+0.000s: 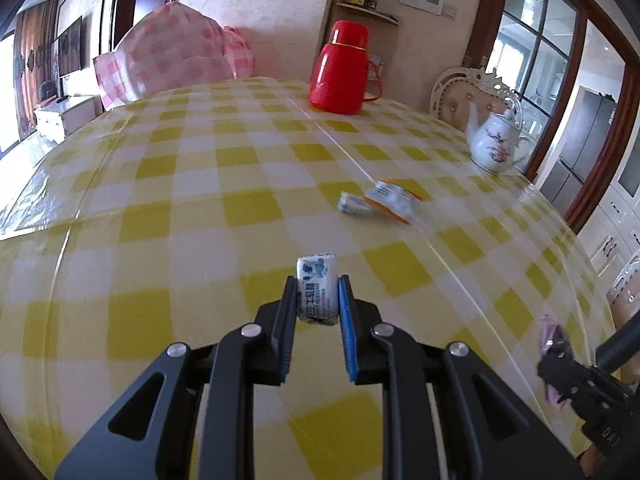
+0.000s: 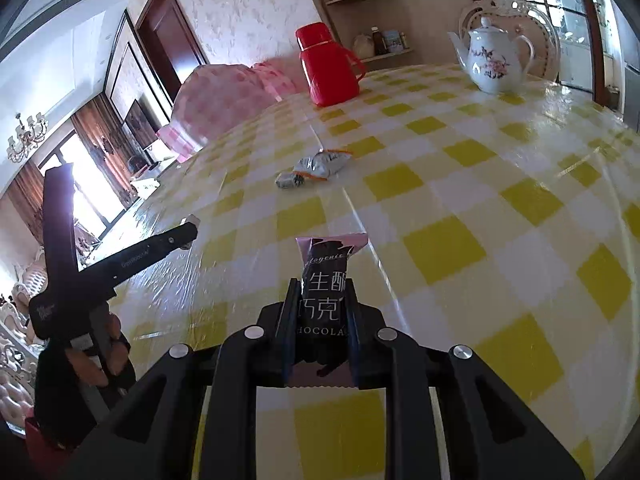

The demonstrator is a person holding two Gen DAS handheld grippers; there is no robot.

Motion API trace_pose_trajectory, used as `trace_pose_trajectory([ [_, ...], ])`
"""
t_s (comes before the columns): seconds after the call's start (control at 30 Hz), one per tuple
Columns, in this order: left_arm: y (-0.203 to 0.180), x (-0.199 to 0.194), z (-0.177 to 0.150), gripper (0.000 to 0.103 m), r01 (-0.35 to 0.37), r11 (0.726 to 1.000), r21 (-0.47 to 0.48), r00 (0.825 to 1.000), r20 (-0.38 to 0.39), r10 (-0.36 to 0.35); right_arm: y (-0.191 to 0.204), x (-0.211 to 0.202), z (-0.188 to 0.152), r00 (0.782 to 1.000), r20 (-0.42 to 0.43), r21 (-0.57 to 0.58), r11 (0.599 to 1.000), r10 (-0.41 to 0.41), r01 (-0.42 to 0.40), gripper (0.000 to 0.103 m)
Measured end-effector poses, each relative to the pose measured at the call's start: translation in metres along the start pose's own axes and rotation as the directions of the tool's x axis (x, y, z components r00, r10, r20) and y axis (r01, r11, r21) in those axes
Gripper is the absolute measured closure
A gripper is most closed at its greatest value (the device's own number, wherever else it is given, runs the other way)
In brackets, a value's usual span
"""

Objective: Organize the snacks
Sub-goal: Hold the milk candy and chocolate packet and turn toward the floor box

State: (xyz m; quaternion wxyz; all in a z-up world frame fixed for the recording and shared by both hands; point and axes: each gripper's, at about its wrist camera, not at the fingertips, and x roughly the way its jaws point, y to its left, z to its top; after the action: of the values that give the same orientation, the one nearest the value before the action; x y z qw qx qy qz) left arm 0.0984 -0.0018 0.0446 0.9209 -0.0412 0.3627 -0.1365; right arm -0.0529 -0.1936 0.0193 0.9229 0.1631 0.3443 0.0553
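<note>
My left gripper [image 1: 318,280] is shut on a small white-and-blue wrapped candy [image 1: 317,289], held above the yellow checked table [image 1: 200,208]. My right gripper [image 2: 325,284] is shut on a dark chocolate bar with pink wrapper ends [image 2: 326,280], also above the table. Two loose snacks lie together further on: a small white-and-blue candy [image 1: 354,203] and a white packet with orange edges [image 1: 394,198]. They also show in the right wrist view, the candy [image 2: 290,179] left of the packet [image 2: 324,163]. The right gripper appears at the left view's right edge [image 1: 560,364] with the pink wrapper.
A red thermos jug [image 1: 340,68] stands at the far side of the table. A white flowered teapot [image 1: 494,140] stands at the far right near the table edge. A pink checked bundle [image 1: 172,52] lies beyond the far left edge. A white chair [image 1: 460,92] stands behind the teapot.
</note>
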Motion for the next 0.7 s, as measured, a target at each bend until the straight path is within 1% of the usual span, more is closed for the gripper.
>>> trace_pose_trajectory([
  [0.1,-0.010,-0.013,-0.016,0.083,0.023,1.000,-0.003,1.000,0.005,-0.023,0.005,-0.001,-0.006,1.000,-0.003,-0.018,1.000,-0.004,0.004,0.083],
  [0.3,-0.024,-0.038,-0.048,0.083,0.022,1.000,-0.007,0.999,0.025,-0.022,0.011,-0.001,-0.013,1.000,-0.015,-0.042,0.999,-0.004,0.003,0.083],
  [0.43,-0.030,-0.053,-0.063,0.083,-0.009,1.000,0.001,0.999,0.051,0.008,0.016,-0.005,-0.018,1.000,-0.012,-0.057,0.998,-0.002,0.001,0.083],
  [0.53,-0.029,-0.061,-0.075,0.083,-0.010,1.000,-0.016,0.998,0.055,0.011,0.022,-0.008,-0.023,1.000,-0.008,-0.077,0.997,-0.002,0.002,0.083],
  [0.63,-0.031,-0.074,-0.080,0.083,-0.028,1.000,-0.012,0.996,0.085,0.029,0.029,-0.013,-0.031,1.000,-0.004,-0.097,0.995,0.001,-0.002,0.083],
  [0.7,-0.032,-0.081,-0.085,0.083,-0.035,0.999,-0.013,0.995,0.098,0.036,0.033,-0.018,-0.040,1.000,-0.005,-0.104,0.994,0.018,-0.019,0.083],
])
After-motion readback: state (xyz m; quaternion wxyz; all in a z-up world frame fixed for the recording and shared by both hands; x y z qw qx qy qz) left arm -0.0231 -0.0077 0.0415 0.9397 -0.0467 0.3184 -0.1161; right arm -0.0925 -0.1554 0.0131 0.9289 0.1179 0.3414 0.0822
